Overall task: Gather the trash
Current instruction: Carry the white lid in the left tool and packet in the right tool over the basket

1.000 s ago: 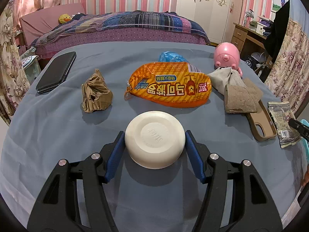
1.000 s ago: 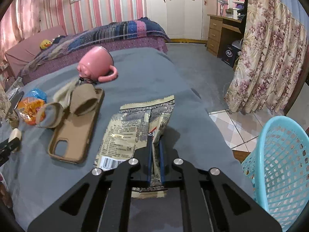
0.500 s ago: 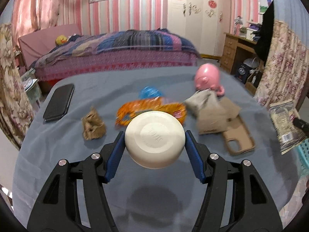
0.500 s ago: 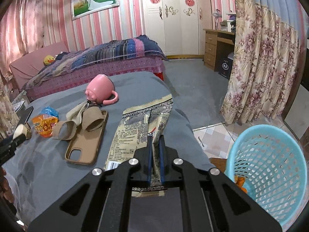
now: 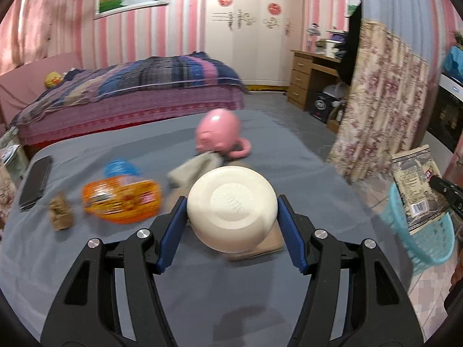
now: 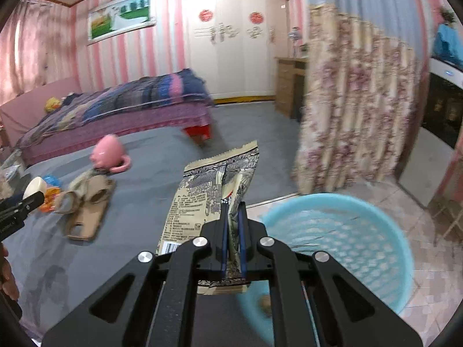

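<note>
My left gripper point(image 5: 231, 208) is shut on a white paper bowl point(image 5: 231, 208), held bottom toward the camera above the grey table point(image 5: 86, 260). My right gripper point(image 6: 233, 214) is shut on a grey-and-cream snack wrapper point(image 6: 214, 190), held in the air at the table's right edge beside the light blue basket point(image 6: 347, 231) on the floor. The wrapper point(image 5: 416, 185) and basket point(image 5: 425, 245) also show at the right of the left wrist view. On the table lie an orange snack bag point(image 5: 121, 199), a crumpled brown paper point(image 5: 60, 211) and a blue wrapper point(image 5: 118, 167).
A pink pig mug point(image 5: 220, 133), a beige cloth point(image 5: 196, 167), a tan phone case point(image 6: 86, 219) and a black phone point(image 5: 36, 183) lie on the table. A bed point(image 5: 130, 86) stands behind, a floral curtain point(image 6: 347, 115) to the right.
Both grippers have risen from the table with their loads and swung right. The bowl is lifted off the cloth; the wrapper now hangs beside the basket.
</note>
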`<move>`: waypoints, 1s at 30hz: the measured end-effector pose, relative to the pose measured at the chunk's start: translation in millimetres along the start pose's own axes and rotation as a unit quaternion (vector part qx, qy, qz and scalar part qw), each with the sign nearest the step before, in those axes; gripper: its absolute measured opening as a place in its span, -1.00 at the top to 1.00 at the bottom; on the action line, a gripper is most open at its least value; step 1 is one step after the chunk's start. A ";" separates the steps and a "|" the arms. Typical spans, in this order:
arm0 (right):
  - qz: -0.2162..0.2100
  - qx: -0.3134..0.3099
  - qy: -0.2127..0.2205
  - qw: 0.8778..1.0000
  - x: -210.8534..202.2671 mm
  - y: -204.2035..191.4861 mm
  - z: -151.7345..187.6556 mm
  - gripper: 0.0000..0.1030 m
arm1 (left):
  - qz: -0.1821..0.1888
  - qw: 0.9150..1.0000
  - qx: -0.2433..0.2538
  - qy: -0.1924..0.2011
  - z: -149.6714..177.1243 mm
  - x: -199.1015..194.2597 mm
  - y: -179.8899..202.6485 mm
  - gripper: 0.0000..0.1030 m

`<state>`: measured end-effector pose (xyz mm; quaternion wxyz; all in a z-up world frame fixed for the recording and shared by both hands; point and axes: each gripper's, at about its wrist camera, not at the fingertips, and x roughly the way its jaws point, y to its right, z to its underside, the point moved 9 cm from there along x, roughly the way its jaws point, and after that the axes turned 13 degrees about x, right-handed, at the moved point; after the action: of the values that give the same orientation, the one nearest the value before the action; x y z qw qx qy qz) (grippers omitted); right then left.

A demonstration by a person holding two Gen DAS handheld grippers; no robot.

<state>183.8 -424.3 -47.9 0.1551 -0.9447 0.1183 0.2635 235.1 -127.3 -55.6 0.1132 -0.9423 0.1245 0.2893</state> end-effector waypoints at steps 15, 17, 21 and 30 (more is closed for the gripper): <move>0.132 0.041 0.020 0.990 -28.6 169.2 -1.0 0.87 | 0.123 0.988 0.091 0.024 -35.4 29.0 201.9 -0.18; 0.140 0.043 0.020 0.989 -29.6 178.9 1.6 0.87 | 0.139 0.985 0.101 0.023 -32.1 32.4 223.5 -0.18; 0.146 0.058 0.024 0.987 -32.7 194.9 7.9 0.87 | 0.160 0.980 0.119 0.024 -27.8 37.4 256.7 -0.18; 0.147 0.071 0.022 0.986 -28.0 203.1 16.3 0.87 | 0.186 0.971 0.148 0.037 -38.9 47.1 307.1 -0.18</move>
<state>91.0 -602.3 -93.1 0.1790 -0.9089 0.2782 0.2538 200.8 -436.1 -94.7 0.1911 -0.8853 0.3435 0.2487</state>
